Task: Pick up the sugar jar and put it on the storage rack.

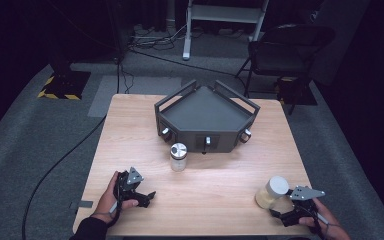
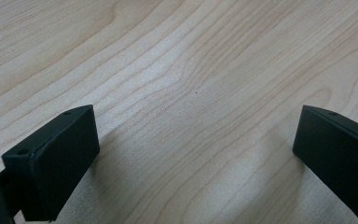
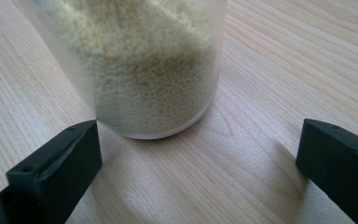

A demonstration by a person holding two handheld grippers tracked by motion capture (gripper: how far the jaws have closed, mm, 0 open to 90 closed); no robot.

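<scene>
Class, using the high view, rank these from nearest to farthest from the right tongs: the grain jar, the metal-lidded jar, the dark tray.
1. Grain jar, just beside the right tongs.
2. Metal-lidded jar, mid-table.
3. Dark tray, at the far side.

left tongs agape, right tongs agape

A pale wood surface stands on grey carpet in a dim room. Beyond it a dark folding chair sits beside a white metal frame. Black cables trail over the floor, and yellow-black hazard tape marks a dark base at left.
</scene>
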